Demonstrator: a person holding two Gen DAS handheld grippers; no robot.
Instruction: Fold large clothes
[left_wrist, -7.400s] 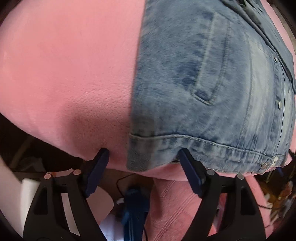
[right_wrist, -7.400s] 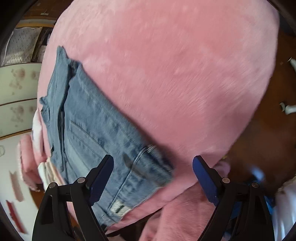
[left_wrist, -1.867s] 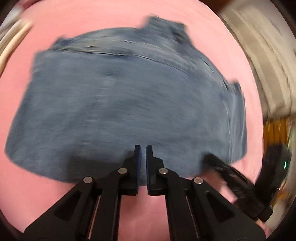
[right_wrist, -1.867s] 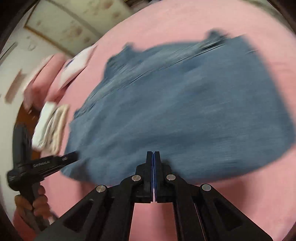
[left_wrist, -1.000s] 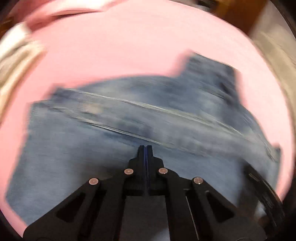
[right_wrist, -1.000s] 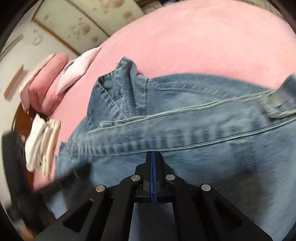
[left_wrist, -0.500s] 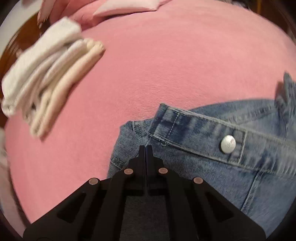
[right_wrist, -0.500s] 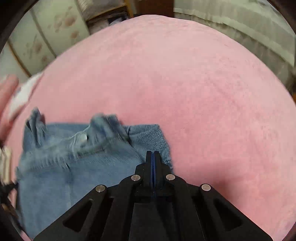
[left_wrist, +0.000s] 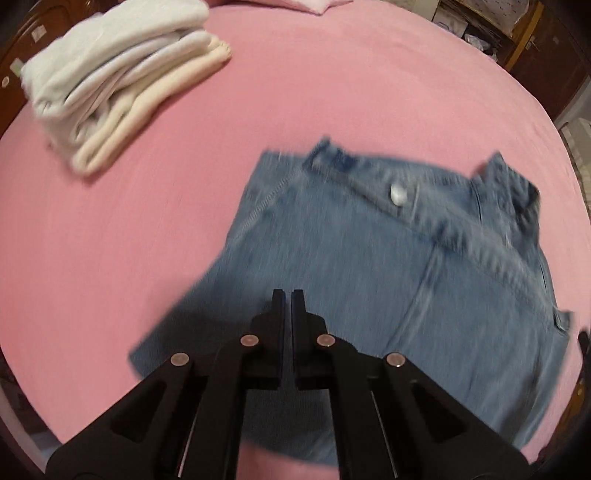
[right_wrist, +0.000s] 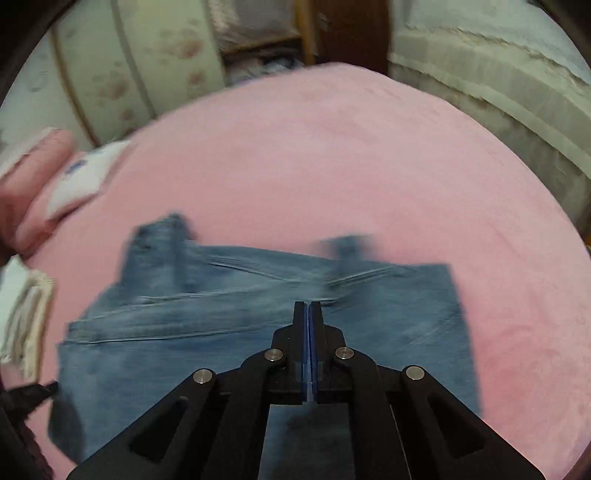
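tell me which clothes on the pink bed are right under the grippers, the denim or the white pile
The folded denim garment, blue with a metal button, lies spread directly below both shut grippers. The stack of white and cream clothes sits apart, off toward the bed's far corner.

Pink bed (left_wrist: 332, 74): denim garment (left_wrist: 369, 258), folded towels (left_wrist: 122, 74).

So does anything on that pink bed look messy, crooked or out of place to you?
Nothing much stands out. The folded blue denim garment lies flat on the pink bedspread, though a flap sticks out along its far edge. The stack of folded white and cream clothes sits tidy near the corner.
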